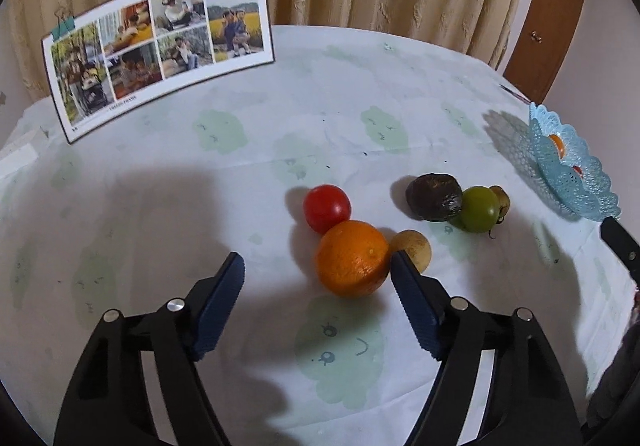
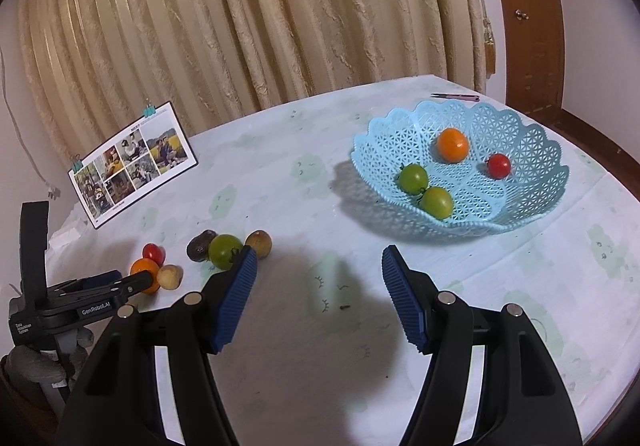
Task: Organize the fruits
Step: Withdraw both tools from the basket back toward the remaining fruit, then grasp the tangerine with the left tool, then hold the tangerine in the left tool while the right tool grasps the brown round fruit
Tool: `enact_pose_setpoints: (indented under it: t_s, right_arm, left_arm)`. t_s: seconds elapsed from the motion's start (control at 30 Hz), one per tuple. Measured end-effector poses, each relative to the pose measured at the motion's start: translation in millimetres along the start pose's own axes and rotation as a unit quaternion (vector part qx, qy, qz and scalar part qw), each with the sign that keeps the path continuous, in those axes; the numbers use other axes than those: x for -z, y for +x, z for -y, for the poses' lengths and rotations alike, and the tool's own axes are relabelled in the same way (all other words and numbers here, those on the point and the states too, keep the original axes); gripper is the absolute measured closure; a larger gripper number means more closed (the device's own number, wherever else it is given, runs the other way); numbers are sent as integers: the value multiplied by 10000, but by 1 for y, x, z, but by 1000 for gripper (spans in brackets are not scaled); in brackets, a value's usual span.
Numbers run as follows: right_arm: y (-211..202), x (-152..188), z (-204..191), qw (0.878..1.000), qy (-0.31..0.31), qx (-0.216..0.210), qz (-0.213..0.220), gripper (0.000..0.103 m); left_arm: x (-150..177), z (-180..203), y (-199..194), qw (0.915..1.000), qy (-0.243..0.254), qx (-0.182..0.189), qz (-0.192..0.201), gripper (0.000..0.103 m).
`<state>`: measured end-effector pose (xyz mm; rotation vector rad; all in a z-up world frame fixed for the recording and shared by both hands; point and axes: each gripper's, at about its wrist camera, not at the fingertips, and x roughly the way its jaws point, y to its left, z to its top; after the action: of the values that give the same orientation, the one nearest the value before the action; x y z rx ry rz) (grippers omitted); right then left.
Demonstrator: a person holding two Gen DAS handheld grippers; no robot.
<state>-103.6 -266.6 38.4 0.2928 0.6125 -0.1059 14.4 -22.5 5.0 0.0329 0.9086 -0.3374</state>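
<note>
An orange (image 1: 352,258) lies on the table with a red tomato (image 1: 327,207) behind it and a tan round fruit (image 1: 414,248) at its right. A dark fruit (image 1: 434,197), a green tomato (image 1: 479,208) and a small brown fruit (image 1: 502,199) cluster farther right. My left gripper (image 1: 318,260) is open, its right finger beside the orange. The blue lattice basket (image 2: 520,150) holds an orange fruit (image 2: 452,144), a red tomato (image 2: 499,165) and two green tomatoes (image 2: 425,188). My right gripper (image 2: 318,256) is open and empty, left of the basket's front.
A photo calendar (image 1: 160,46) stands at the table's back left, held by clips. A pen (image 2: 456,97) lies behind the basket. Curtains hang behind the table, and a wooden door (image 2: 528,14) is at the right. The left gripper's body (image 2: 80,298) shows at the right wrist view's left edge.
</note>
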Motion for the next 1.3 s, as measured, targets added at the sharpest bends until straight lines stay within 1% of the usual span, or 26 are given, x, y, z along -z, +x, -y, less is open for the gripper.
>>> enact_pose_setpoints:
  t_s: [0.1,0.13,0.17,0.2,0.23,0.27,0.3,0.37,0.43,0.53,0.63,0.73,0.83,0.93,1.07,1.17,1.3]
  right_arm:
    - [5,2,-4,9999,-66,-53,-87,36]
    - [6,2,-6,9999,-87,-72,-107,36]
    - [8,3,-9,9998,-130,-104,-142,36]
    - [10,3,-11,9996,-179,-137,-177,36]
    - [13,4,-15,9993,-247,-183,-223,36]
    - [15,4,-18,9990,-291,-213,-250,36]
    - [17,5,-21,9988,-336,-240,-278,36]
    - [22,6,-28,9979,-454,-291,-358,36]
    - [26,6,-34,9970,-550,-341,-428,36]
    - [31,6,-41,9954,-627,-472,-544,36]
    - [38,4,-48,9936,-727,-576,-651,36]
    - [45,-1,-57,9907,-934,-670,-730,36]
    - [58,-7,-68,9864,-1278,-688,-770,36]
    - [75,-10,-75,9820,-1491,-710,-913,36]
    - [92,-13,-82,9784,-1713,-639,-965,37]
    - [100,-14,-88,9753,-1854,-662,-1006,37]
    - [109,-14,-98,9678,-2217,-683,-977,37]
  left_arm:
    - [1,3,1,9999,80,91,-16,38]
    - [2,3,2,9999,71,144,-38,45]
    - [3,2,5,9995,10,289,-82,50]
    - [3,1,5,9993,-30,350,-85,53]
    - [3,1,5,9993,-32,353,-67,57]
    - [3,2,5,9990,-7,432,-56,62]
    - [3,2,3,9987,3,504,-60,64]
    - [4,3,1,9987,14,513,-47,64]
    - [4,4,-2,9991,43,430,21,64]
    - [1,3,-14,9994,86,208,262,64]
    - [-1,0,-27,9987,76,67,502,64]
    - [-5,-5,-37,9977,23,26,672,64]
    - [-5,-10,-44,9970,-33,1,774,64]
    - [-5,-12,-46,9969,-71,-6,782,64]
    - [-5,-17,-46,9967,-160,-50,799,64]
    - [-5,-19,-47,9965,-197,-46,815,64]
    - [-5,-19,-48,9965,-205,-38,814,64]
